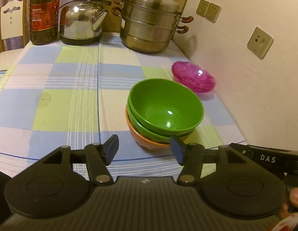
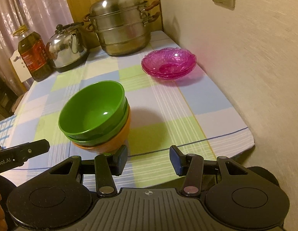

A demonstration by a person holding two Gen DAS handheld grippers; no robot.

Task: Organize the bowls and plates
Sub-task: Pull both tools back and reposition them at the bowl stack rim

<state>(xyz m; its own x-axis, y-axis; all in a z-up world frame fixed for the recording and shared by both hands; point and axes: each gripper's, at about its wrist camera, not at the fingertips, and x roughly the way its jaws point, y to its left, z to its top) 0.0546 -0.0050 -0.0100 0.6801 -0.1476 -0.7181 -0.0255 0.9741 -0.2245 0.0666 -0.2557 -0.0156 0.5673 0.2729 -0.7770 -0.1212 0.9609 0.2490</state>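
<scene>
A: What is the biggest thing on view?
B: The table [image 1: 52, 100], under a checked cloth of blue, green and white, pushed up against a pale wall [image 2: 254, 77] that carries several sockets.

A: And at its far end?
B: A tiered steel steamer pot [image 1: 149, 25] stands by the wall, a steel kettle [image 1: 81, 21] beside it, and a bottle of oil [image 1: 44, 15] at the outer end of the row.

A: Where are the bowls?
B: They sit nested near the front of the cloth: a green bowl [image 2: 93, 109] on top and tilted, a second green one under it, and an orange bowl [image 2: 110, 142] at the bottom. Further back, close to the wall, a stack of pink glass plates [image 2: 169, 63] stands apart from the bowls.

A: What of the tongs?
B: The left gripper [image 1: 144, 149] hangs just short of the bowl stack with its jaws apart and nothing between them; its right-hand pad overlaps the stack's near edge in the view, but contact cannot be told. The right gripper [image 2: 149, 158] is likewise parted and empty, over the cloth just beside the orange bowl.
</scene>
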